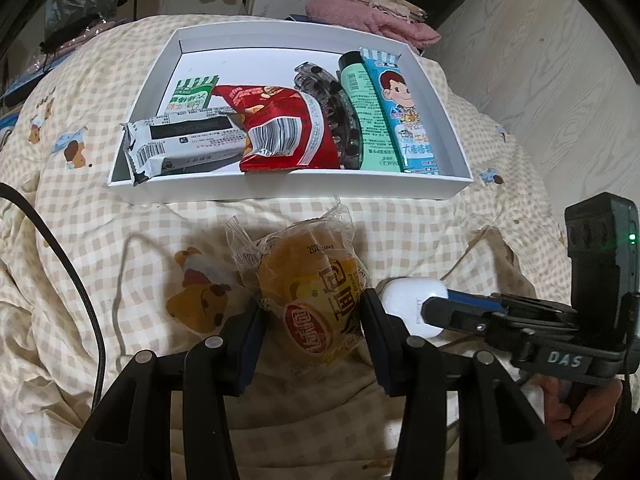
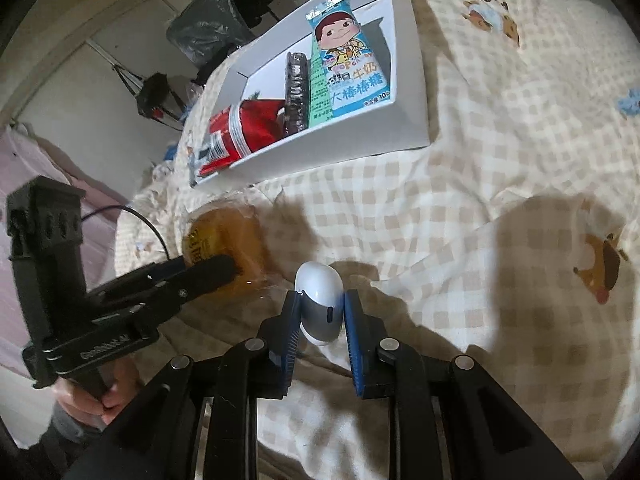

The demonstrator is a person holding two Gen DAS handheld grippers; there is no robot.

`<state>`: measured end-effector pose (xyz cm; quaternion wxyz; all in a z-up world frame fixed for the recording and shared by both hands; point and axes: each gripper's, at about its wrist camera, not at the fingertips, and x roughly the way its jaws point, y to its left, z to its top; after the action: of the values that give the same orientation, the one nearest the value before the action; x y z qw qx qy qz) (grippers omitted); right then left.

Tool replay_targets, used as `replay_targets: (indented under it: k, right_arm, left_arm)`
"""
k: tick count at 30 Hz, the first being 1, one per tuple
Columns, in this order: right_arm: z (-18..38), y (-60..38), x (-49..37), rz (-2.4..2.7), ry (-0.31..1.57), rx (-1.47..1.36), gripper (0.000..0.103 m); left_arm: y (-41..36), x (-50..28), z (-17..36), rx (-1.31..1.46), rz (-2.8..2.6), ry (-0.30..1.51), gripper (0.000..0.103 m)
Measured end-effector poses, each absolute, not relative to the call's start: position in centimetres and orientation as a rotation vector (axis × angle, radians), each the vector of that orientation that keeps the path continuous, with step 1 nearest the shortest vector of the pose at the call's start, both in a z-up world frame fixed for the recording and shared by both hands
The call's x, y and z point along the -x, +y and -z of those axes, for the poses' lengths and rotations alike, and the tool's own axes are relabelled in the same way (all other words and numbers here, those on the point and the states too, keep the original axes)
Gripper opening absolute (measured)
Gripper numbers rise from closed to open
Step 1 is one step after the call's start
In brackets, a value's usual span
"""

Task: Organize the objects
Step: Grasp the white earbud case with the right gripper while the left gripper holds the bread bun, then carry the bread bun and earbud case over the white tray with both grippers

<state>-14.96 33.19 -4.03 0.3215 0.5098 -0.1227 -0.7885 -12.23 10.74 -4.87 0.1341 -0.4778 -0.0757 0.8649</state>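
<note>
A wrapped bread bun [image 1: 310,300] lies on the checked quilt in front of a white box [image 1: 296,190]. My left gripper [image 1: 312,312] has a finger on each side of the bun, touching its wrapper. A white earbuds case [image 2: 320,302] lies just right of the bun. My right gripper [image 2: 322,312] is shut on the case, blue pads against both sides. In the left wrist view the case [image 1: 408,300] shows beside the right gripper [image 1: 436,312]. In the right wrist view the bun [image 2: 224,244] sits behind the left gripper [image 2: 216,268].
The white box [image 2: 412,80] holds a red snack bag [image 1: 280,132], a grey wrapped bar [image 1: 180,144], a green packet [image 1: 192,94], a dark hair claw [image 1: 332,116], a green tube [image 1: 368,112] and a blue lollipop pack [image 1: 404,108]. A black cable [image 1: 60,264] crosses the quilt at left. Pink cloth [image 1: 372,20] lies behind.
</note>
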Motion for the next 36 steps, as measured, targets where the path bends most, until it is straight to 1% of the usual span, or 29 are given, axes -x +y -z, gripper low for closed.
replay_targets:
  k: [7, 15, 17, 21, 24, 26, 31, 34, 36]
  right_arm:
    - [3.8, 33.1, 15.1, 2.039, -0.391, -1.311, 0.023]
    - [1.7, 33.7, 16.0, 1.998, -0.533, -1.234, 0.023]
    - [1.4, 33.9, 16.6, 1.99, -0.564, -1.229, 0.023]
    - [0.4, 34.3, 18.4, 1.985, -0.549, -1.228, 0.023]
    - [-0.6, 33.7, 20.4, 1.998, -0.544, -1.197, 0.023]
    - [-1.3, 32.2, 21.5, 2.036, -0.505, -1.178, 0.023]
    - [-2.2, 29.8, 24.2, 2.098, -0.416, -1.168, 0.023]
    - [-2.7, 28.6, 24.6, 2.128, -0.369, -1.151, 0.023]
    - [-2.9, 27.8, 24.6, 2.135, -0.353, -1.139, 0.023]
  left_arm:
    - [9.7, 12.0, 4.2, 1.316, -2.521, -0.286, 0.05]
    - [6.5, 11.5, 2.0, 1.165, -2.527, -0.483, 0.05]
    - [5.8, 12.0, 1.5, 1.168, -2.545, -0.516, 0.05]
    - [5.0, 13.6, 0.5, 1.15, -2.556, -0.516, 0.05]
    - [4.6, 15.1, -0.1, 1.142, -2.588, -0.453, 0.05]
    - [4.5, 16.4, -0.7, 1.117, -2.62, -0.397, 0.05]
    - [4.8, 21.5, -2.3, 1.094, -2.611, -0.366, 0.049]
    - [5.7, 25.0, -2.1, 1.149, -2.631, -0.328, 0.048]
    - [5.9, 26.6, -1.3, 1.18, -2.62, -0.366, 0.048]
